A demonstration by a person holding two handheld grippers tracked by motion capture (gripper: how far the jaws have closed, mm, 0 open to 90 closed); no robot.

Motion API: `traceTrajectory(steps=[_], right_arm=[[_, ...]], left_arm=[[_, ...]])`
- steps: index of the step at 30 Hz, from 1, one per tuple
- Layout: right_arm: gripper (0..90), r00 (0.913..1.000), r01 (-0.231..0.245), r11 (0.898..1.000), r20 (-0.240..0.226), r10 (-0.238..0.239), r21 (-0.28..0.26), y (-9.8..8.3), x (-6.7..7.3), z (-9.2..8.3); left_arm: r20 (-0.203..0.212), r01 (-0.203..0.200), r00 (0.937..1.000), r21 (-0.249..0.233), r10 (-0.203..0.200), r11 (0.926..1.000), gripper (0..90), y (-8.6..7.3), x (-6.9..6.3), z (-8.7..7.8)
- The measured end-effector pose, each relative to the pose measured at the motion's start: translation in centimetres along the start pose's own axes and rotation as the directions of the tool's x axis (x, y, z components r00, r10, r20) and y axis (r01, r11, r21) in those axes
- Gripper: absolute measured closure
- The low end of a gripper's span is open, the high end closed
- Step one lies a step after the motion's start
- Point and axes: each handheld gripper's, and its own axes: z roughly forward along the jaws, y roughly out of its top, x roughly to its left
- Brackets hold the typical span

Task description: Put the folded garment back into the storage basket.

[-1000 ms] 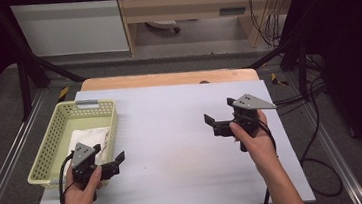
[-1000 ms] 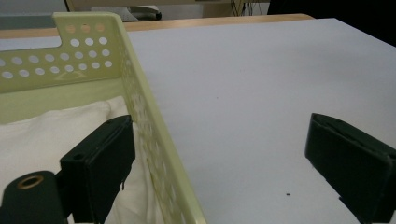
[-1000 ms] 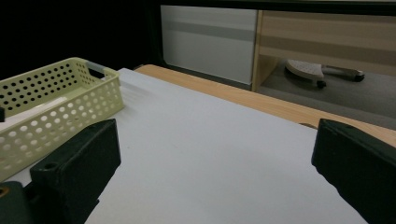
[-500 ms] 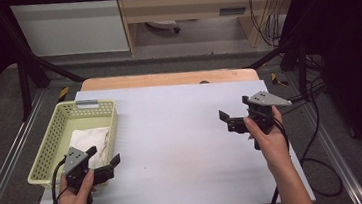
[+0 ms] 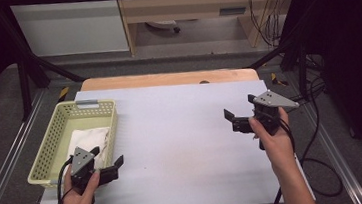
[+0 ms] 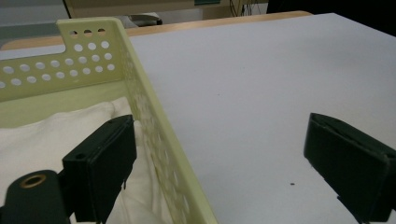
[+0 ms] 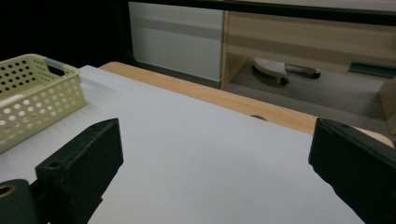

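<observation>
A white cloth (image 5: 86, 142) lies folded in the bottom of my pale yellow basket (image 5: 52, 140), which sits at the left edge of the surface (image 5: 183, 147). The basket has perforated walls and a handle slot at its far end.

My left claw (image 5: 110, 166) is low at the near left corner of the surface, right at the basket's near right corner. Its jaws stand wide apart and hold nothing. In the left claw's view, the basket's right wall (image 6: 154, 135) runs up between the two jaws: one jaw hangs over the cloth (image 6: 56, 135) inside the basket, the other over the bare surface (image 6: 252, 88) outside it. I cannot tell whether the inner jaw touches the cloth.

My right claw (image 5: 240, 112) is well apart from the basket, over the right side of the surface, pointing left toward the middle. Its jaws are also spread wide and empty. From its view the basket (image 7: 35, 100) shows far off at the left, with the bare surface (image 7: 196, 158) between the jaws and a wooden strip (image 7: 224, 100) along the far edge.

Beyond the surface I see a white cabinet (image 5: 71, 27) and a wooden shelf unit (image 5: 185, 6). Black cables (image 5: 317, 134) trail off the right side.
</observation>
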Motion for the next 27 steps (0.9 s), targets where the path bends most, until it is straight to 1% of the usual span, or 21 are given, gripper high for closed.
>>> traceTrajectory(steps=[3,6,9,11,14,17,20,22,23,25,27], right_arm=[[4.0,1.0,0.003,1.0,0.009,-0.003,0.001,-0.2,0.1,-0.1],[3.5,0.9999,0.006,1.0,0.011,-0.006,0.006,-0.5,0.2,-0.2],[3.4,0.9998,0.001,1.0,0.018,-0.001,0.009,-1.2,0.1,-0.3],[3.4,0.9998,0.002,1.0,0.017,-0.002,0.009,-1.4,0.1,-0.4],[3.5,0.9998,0.003,1.0,0.02,-0.003,0.012,-1.9,-0.1,-0.5],[3.5,0.9997,-0.008,1.0,0.024,0.008,0.012,-2.1,-0.3,-0.7],[3.5,0.9996,-0.007,1.0,0.028,0.007,0.013,-2.4,-0.2,-1.0],[4.4,0.9993,0.013,1.0,0.035,-0.013,0.002,-2.7,-0.2,-1.2],[4.4,0.9993,0.013,1.0,0.035,-0.013,0.002,-2.7,-0.2,-1.2],[4.8,0.9988,0.037,0.999,0.032,-0.037,-0.007,-3.0,-0.1,-1.3],[4.8,0.9984,0.046,0.999,0.034,-0.046,-0.007,-3.3,0.1,-1.3]], left_arm=[[-0.007,-0.012,0.9999,0.007,0.013,0.9999,9.4,0.0,0.0,0.0],[0.002,0.0,1.0,0.008,0.0,1.0,9.4,0.0,0.0,0.0],[0.013,-0.005,0.9999,0.012,0.005,0.9999,9.4,0.0,0.0,0.0],[0.02,0.001,0.9998,0.011,-0.002,0.9999,9.4,0.0,0.0,0.0],[0.015,0.005,0.9999,0.005,-0.005,1.0,9.4,0.0,0.1,0.0],[0.017,0.003,0.9998,0.009,-0.003,1.0,9.3,0.0,0.1,-0.1],[0.014,0.011,0.9998,0.007,-0.011,0.9999,9.4,0.0,0.2,-0.1],[0.017,0.011,0.9998,0.014,-0.011,0.9998,9.3,0.0,0.2,-0.1],[0.017,0.01,0.9998,0.019,-0.01,0.9998,9.3,0.0,0.2,-0.2],[0.02,0.006,0.9998,0.031,-0.007,0.9995,9.4,0.0,0.3,-0.3],[0.017,0.008,0.9998,0.03,-0.009,0.9995,9.3,0.1,0.3,-0.3]])
